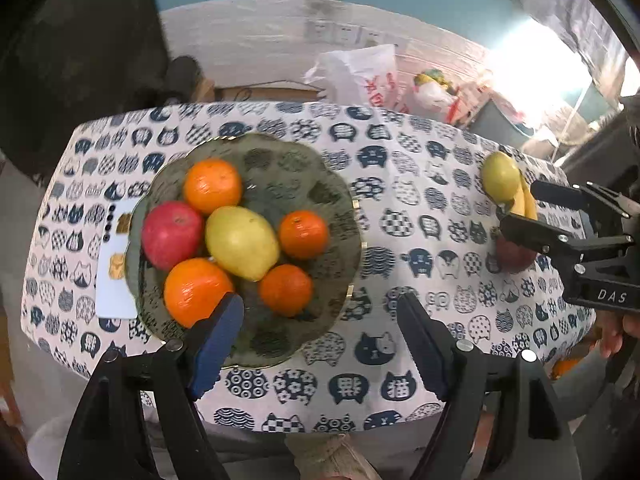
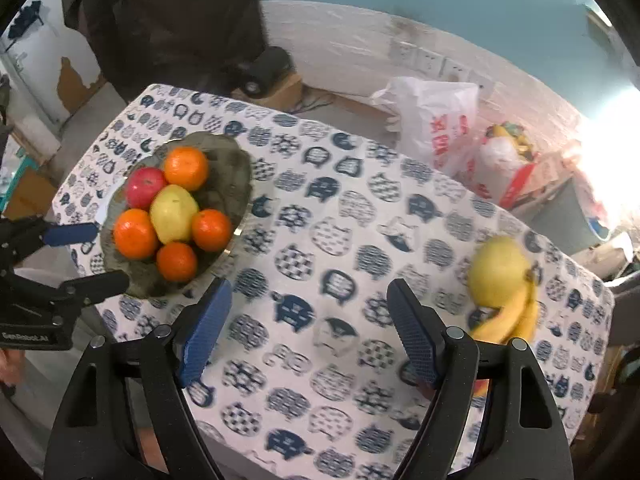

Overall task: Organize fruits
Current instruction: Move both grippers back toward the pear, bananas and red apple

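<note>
A grey-green glass plate (image 1: 304,168) (image 2: 232,160) on the cat-print tablecloth holds several oranges (image 1: 213,186), a red apple (image 1: 172,234) (image 2: 145,187) and a yellow pear (image 1: 242,242) (image 2: 174,213). At the table's right end lie a green-yellow pear (image 1: 500,176) (image 2: 498,270), bananas (image 1: 524,200) (image 2: 510,318) and a red fruit (image 1: 514,256), partly hidden. My left gripper (image 1: 320,344) is open and empty over the plate's near edge; it also shows in the right wrist view (image 2: 100,254). My right gripper (image 2: 308,332) is open and empty above the cloth left of the bananas; it shows beside them in the left wrist view (image 1: 520,208).
The tablecloth (image 1: 400,208) covers a small table with edges close on all sides. A white card (image 1: 116,280) lies left of the plate. White plastic bags (image 2: 436,120) and boxes sit on the floor beyond the table. A dark object stands at the back left (image 2: 264,68).
</note>
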`<state>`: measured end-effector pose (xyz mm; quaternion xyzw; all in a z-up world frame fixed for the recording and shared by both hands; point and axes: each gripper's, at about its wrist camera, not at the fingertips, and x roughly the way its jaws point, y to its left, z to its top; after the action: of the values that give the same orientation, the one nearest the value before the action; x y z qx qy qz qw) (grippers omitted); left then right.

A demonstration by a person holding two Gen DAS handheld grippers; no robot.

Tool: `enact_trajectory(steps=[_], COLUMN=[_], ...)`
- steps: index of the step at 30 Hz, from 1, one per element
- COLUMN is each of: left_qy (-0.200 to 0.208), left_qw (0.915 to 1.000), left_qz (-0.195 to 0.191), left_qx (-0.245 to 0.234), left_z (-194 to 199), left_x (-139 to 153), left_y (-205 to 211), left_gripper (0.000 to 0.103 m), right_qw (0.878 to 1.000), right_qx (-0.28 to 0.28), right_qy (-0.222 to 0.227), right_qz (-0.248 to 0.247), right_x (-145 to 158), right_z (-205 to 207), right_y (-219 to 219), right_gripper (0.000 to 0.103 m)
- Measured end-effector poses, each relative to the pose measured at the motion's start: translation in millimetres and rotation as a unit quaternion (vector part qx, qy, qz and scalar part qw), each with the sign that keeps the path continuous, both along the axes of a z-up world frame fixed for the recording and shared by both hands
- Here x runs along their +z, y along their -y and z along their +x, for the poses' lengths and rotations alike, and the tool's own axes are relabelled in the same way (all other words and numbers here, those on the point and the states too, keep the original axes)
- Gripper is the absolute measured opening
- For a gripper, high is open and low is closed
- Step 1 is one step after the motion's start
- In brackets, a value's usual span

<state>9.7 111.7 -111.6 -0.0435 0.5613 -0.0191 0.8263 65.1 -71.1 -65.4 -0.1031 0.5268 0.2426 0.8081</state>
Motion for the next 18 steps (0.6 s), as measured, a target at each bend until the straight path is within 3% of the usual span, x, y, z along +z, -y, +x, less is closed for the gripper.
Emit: enact_trajectory(steps=[18], left_qy=[0.015], left_qw=[0.9947], left_qz=[0.032], left_qx=[-0.097], left_z=[13], left_x=[12], left_y=[89], left_gripper=[0.086], right_qw=[0.998], right_qx=[-0.056], right_qy=[0.002], right_qz=[-0.006], right_x=[5], right_z=[-14], right_y=[90], right_gripper=[0.08])
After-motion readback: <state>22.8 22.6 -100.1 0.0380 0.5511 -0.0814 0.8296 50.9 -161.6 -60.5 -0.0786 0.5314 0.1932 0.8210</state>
